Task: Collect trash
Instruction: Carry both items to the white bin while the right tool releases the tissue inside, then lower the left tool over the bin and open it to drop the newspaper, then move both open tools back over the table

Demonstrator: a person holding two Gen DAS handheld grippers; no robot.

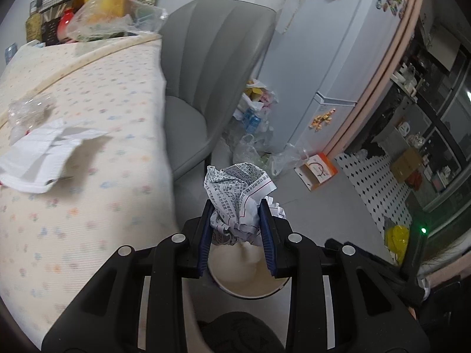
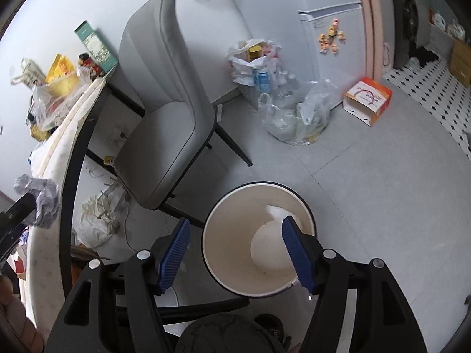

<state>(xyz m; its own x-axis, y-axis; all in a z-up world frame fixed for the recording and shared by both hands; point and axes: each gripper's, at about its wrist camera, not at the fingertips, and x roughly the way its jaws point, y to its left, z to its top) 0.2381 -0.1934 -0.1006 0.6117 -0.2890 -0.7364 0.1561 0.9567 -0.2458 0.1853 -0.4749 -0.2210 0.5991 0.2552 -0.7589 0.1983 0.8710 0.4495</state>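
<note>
Crumpled printed paper (image 1: 240, 197): clamped between the pads of left gripper (image 1: 238, 220), bulging up and out past the fingertips, hanging just above the white bin (image 1: 250, 282) on the floor beside the table edge. Looks very light, soft, springy; crushes w/o resistance, so no risk of breakage, but prob. rebounds and may cling to the ribbed pads on release. Best hold = across the thick middle of the wad, as now, not on a loose flap, which would likely tear or slip. Same wad seen from right wrist at far left (image 2: 39, 200), well apart from the bin there. Right gripper (image 2: 235, 229) spread wide, nothing between the pads, poised over the bin mouth (image 2: 212, 253); white scrap (image 2: 278, 214) lying inside against the far wall. More trash left on the tablecloth (image 1: 88, 206): flat lined paper sheet (image 1: 44, 153), thin and floppy, prob. needs pinching at a raised corner or edge; clear crinkled plastic (image 1: 29, 111) just beyond it, slippery, light, likely to squirm out unless gathered at a bunched fold. Gray chair (image 2: 164, 111) near the bin, not in the drop path.
</note>
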